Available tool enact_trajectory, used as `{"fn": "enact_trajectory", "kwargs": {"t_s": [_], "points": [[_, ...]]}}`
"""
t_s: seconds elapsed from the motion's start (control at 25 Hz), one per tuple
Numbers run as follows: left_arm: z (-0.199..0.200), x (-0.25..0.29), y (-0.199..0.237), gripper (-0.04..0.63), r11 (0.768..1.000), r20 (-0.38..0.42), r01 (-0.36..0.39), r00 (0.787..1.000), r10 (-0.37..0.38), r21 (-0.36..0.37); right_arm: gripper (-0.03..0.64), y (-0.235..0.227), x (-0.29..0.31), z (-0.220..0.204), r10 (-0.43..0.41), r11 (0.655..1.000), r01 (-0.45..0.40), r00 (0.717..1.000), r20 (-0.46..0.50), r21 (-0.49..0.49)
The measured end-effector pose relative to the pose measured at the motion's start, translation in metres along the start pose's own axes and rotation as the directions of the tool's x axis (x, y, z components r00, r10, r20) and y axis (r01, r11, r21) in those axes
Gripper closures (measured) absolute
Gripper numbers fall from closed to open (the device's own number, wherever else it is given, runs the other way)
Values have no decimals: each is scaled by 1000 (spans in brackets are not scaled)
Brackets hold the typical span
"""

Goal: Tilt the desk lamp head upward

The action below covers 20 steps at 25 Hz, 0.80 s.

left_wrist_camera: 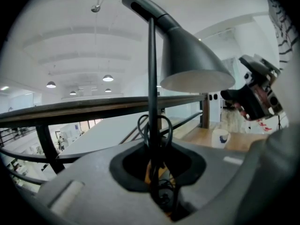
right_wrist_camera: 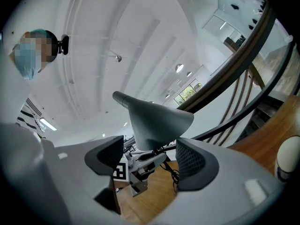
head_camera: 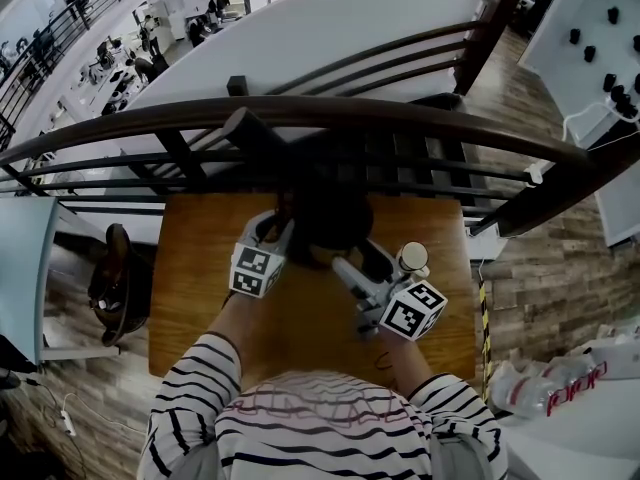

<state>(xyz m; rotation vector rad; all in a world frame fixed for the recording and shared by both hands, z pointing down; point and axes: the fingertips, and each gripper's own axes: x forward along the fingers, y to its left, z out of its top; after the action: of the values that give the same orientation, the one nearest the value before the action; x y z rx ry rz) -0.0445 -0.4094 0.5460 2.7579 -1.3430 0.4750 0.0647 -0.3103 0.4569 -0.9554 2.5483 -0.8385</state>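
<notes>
The lamp head (left_wrist_camera: 197,60) points down over the far edge of the desk (head_camera: 200,288), beside the railing (head_camera: 400,118). The left gripper's (left_wrist_camera: 152,172) fingers clamp the thin stem (left_wrist_camera: 151,78), probably to steady the lamp. The right gripper's (right_wrist_camera: 149,158) fingers are spread just below the head's rim, touching nothing. There is open room above for tilting.

You have bare table (head_camera: 195,308) along the left edge; the lamp (head_camera: 330,213) and railing (head_camera: 330,113) block the far edge, a cup (head_camera: 413,258) the right.

Left tongs (left_wrist_camera: 154,168) grip the lamp stem (left_wrist_camera: 151,69), jaws closed on it. Right tongs (right_wrist_camera: 150,157) sit just right of that stem, 2 jaws spread wide, holding nothing.
</notes>
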Motion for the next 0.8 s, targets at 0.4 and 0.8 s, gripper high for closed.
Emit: {"fn": "enact_trajectory", "kwargs": {"t_s": [0.4,0.8], "points": [[2,-3,-1,522,1000,13,-5,1000,6,-23,264,11,-18,25,-26,998,27,1000,17,-51],[-3,-10,0,523,1000,0,-13,1000,13,-28,259,35,-41,70,-47,986,62,994,97,-157]]}}
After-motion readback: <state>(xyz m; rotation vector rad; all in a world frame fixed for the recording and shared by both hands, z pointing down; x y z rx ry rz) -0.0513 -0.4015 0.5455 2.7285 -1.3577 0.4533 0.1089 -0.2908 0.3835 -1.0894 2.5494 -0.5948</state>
